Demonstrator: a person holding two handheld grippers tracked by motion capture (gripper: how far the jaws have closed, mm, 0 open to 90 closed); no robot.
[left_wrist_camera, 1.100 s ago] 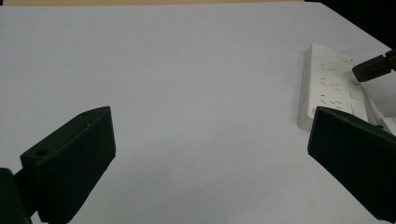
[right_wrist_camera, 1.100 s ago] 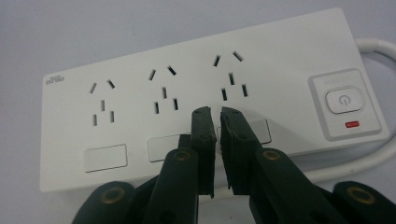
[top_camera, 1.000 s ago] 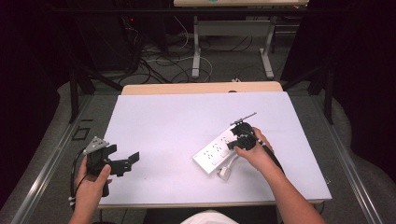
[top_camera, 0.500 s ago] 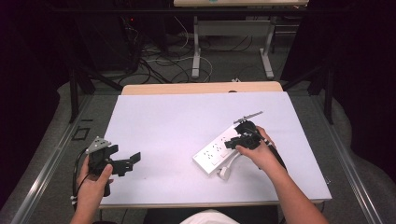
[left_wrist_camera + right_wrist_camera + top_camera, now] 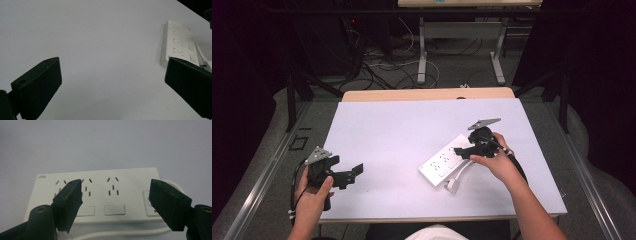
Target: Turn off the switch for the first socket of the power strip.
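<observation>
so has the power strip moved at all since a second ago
No. In the high view the power strip lies at the same slant, right of centre on the white table. The right claw has just been opening above it, with nothing gripped.

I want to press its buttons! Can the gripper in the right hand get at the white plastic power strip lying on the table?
Probably yes. The right gripper hangs right over the white plastic power strip, its jaws just opened with nothing between them and nothing blocking the way down.
</observation>
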